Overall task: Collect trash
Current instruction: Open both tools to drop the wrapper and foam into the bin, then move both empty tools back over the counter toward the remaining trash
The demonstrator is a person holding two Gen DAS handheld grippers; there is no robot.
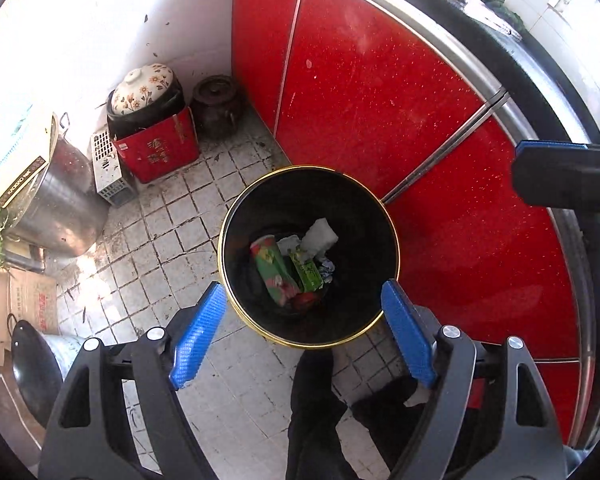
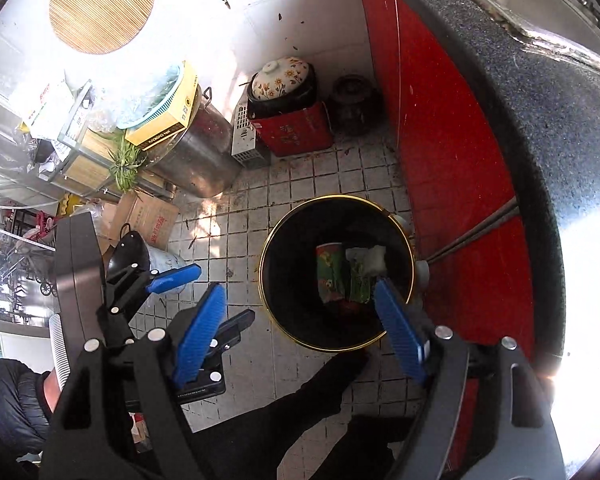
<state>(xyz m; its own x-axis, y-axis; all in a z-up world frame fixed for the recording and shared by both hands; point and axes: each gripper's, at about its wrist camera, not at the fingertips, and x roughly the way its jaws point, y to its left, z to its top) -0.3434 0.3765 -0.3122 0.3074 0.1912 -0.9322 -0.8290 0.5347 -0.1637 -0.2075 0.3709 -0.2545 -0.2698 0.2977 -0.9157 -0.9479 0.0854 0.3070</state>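
I hold my left claw (image 1: 304,332) wide apart and empty above the round black trash bin with a gold rim (image 1: 260,322), which stands on the grimy white tiled floor (image 1: 172,232) just beside the glossy red cabinet doors (image 1: 380,100), in the centre of the left wrist view. My right claw (image 2: 300,332) is spread wide too and grips nothing; it hangs over the near edge of the same bin, lower centre of the right wrist view, with its right blue finger pad (image 2: 398,330) crossing the rim. Down in the bin lie a green printed paper cup (image 1: 274,270), a small green carton (image 1: 306,272) and a crumpled white tissue (image 1: 320,236), packed close together at the bottom. In the corner at the upper left of the left wrist view, a floral ceramic pot (image 1: 144,88) sits on a red box (image 1: 160,150), next to a dark brown clay jar (image 1: 216,106) and a large steel stockpot (image 1: 60,204).
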